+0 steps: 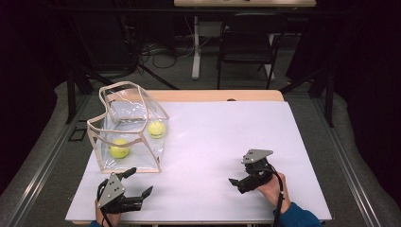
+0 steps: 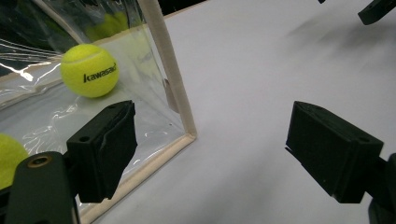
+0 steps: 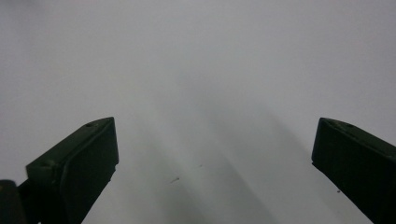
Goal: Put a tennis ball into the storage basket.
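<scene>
Yellow "kawasaki" ball (image 2: 89, 70) lettering legible in left gripper view, unreadable from high view; both tools wide, empty.

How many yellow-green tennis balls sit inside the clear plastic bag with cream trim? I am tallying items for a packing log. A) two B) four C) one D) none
A: the high view shows two yellow-green tennis balls, one nearer the person and one farther back, both inside the clear plastic bag with cream trim.
</scene>
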{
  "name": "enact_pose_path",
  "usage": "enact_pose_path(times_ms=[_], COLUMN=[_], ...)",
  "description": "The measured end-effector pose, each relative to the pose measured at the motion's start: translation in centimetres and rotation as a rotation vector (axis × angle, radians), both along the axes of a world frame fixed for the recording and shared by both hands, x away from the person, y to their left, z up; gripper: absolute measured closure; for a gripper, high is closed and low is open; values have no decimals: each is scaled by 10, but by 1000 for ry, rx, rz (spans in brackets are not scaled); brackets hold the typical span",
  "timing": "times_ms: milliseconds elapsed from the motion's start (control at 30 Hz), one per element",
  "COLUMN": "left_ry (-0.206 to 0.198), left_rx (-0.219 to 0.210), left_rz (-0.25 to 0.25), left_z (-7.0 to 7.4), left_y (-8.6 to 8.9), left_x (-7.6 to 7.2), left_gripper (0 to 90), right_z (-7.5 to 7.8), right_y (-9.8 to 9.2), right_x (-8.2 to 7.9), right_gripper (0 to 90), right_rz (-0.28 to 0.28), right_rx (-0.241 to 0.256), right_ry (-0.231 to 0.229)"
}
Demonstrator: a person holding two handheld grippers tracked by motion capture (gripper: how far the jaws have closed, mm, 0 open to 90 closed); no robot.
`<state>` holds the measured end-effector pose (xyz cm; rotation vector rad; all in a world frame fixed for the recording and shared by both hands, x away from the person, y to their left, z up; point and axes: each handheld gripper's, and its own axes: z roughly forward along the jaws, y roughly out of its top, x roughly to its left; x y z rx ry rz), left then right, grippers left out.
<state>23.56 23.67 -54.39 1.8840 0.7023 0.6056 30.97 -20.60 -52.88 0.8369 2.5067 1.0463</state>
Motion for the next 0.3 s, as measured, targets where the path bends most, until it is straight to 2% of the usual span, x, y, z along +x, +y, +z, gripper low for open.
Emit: enact_pose_path(times_ms=[300], left_ry=[3], left_rx=[7], left_rz=[-1], left_z=[0], left_y=[0], left_x=[1], left_gripper=[161], right_z=[-4], right_y=[-6], right_x=[-7], right_gripper=[0], right_rz=[-10], right_rx=[8], right_ry=[8])
